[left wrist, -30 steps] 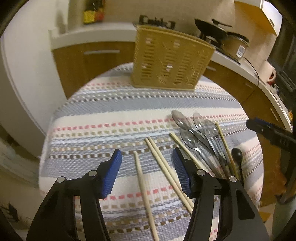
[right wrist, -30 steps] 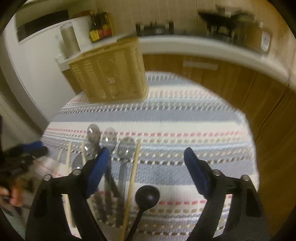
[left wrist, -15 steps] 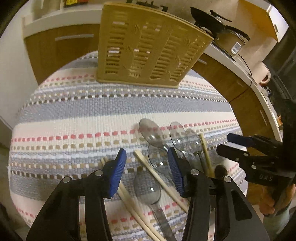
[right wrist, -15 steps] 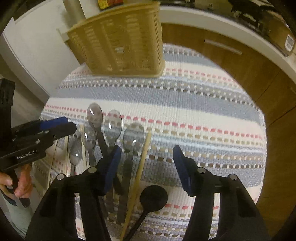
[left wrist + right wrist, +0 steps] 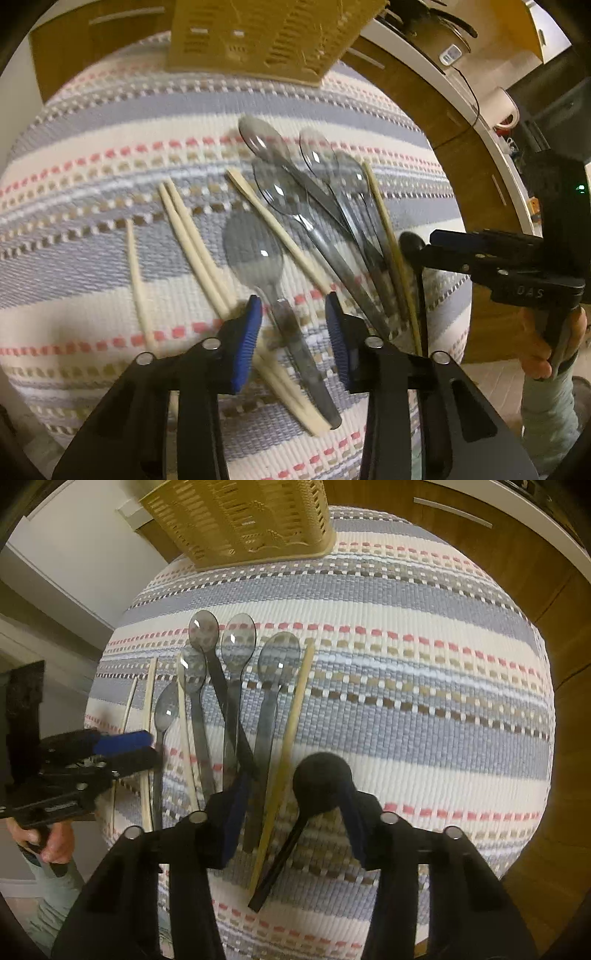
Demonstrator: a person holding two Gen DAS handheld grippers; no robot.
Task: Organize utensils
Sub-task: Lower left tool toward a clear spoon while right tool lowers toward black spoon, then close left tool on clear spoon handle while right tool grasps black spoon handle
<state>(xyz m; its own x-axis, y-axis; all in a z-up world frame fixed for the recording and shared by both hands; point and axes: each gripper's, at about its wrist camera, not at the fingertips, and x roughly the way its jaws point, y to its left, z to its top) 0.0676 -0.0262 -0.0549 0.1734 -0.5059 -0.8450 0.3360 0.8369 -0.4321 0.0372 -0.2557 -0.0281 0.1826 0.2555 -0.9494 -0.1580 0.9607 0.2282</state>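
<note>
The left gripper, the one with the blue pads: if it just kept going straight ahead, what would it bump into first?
Most likely the clear plastic spoon: the left gripper is open, and that spoon's handle runs between its blue pads. Height above the striped cloth is hard to judge.

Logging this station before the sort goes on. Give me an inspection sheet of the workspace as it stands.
Surface: striped woven cloth covering the table.
Job's things: five smoky clear plastic spoons lying loose, partly overlapping; pale wooden chopsticks among them; black round-bowled spoon at the right end; tan slotted plastic utensil basket at the far edge.
Clutter: nothing seen.
Grippers: left hand-held gripper open, straddling the nearest clear spoon's handle; right hand-held gripper open around the black spoon and one chopstick.
Cables: black cord on the white counter.
Surroundings: wooden cabinets, cooker and pan on the counter.
</note>
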